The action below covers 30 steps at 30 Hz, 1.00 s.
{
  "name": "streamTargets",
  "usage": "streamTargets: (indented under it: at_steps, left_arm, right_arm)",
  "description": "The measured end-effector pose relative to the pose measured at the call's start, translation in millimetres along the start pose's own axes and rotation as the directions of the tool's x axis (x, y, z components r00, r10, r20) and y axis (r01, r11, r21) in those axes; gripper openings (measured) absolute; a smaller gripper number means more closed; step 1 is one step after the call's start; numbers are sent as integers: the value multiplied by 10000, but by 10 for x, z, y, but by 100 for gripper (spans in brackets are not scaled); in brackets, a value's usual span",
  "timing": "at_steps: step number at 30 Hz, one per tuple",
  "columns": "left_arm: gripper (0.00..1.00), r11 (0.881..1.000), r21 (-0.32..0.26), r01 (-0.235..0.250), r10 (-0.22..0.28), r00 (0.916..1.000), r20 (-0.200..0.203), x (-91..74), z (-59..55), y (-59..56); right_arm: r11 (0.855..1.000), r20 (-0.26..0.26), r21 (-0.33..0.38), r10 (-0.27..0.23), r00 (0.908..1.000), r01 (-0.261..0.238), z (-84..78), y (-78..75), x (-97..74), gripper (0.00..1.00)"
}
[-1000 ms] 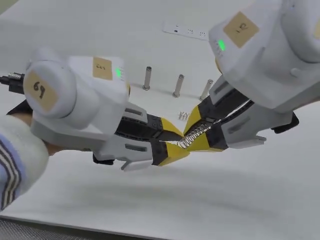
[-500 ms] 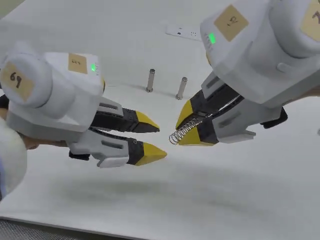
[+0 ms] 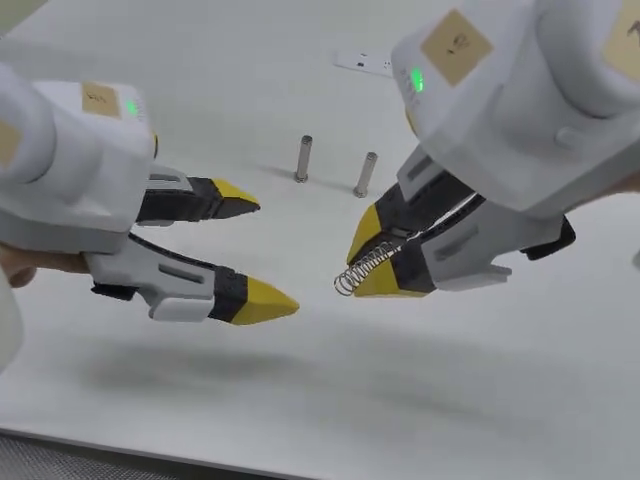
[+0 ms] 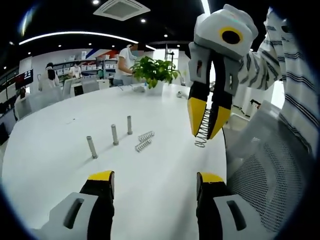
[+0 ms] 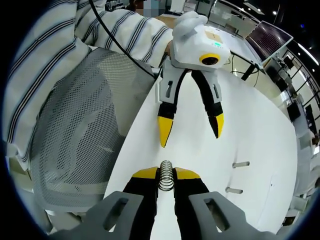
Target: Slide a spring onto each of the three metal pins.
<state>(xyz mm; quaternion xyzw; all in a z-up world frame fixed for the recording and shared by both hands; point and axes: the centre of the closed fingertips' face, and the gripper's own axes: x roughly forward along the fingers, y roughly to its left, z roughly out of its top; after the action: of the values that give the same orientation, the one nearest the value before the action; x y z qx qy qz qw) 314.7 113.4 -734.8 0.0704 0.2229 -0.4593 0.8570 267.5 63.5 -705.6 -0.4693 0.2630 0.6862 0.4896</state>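
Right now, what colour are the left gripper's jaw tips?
Yellow, on the left gripper; the head view shows it best.

- In the head view we look forward and down, close over the desk, with the left hand-held gripper and right hand-held gripper near us.
- In the left gripper view we face out along its jaws, across the desk into the room.
- In the right gripper view we face back toward the mesh chair.
- All three views share the metal pins and the spring clamped in the right hand-held gripper; each gripper view meets the other hand-held gripper head-on.
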Motion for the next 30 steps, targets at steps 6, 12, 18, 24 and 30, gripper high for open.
streamTargets:
  at_steps: [6, 12, 18, 24, 30]
  left_arm:
    - [75, 9995, 48, -325, 325, 9995, -15, -34, -19, 79]
    - [96, 9960, -332, -835, 823, 9960, -357, -35, -101, 183]
    - [98, 9946, -407, -955, 927, 9934, -669, -55, -165, 188]
    - [98, 9896, -634, -1292, 1245, 9895, -730, -68, -198, 237]
    - [98, 9811, -1033, -1637, 1569, 9851, -711, -104, -193, 309]
  right_arm:
    - [9998, -77, -194, 47, 10000, -48, 6, -11, -21, 8]
    - [9990, -180, -448, 3, 9998, -11, -6, -43, -32, 8]
    - [9980, -270, -636, -60, 9996, 42, -20, -87, -58, 8]
    - [9953, -607, -967, -114, 9981, 55, 37, -217, -192, 8]
    - [9931, -864, -1161, -260, 9959, 159, 38, -413, -310, 8]
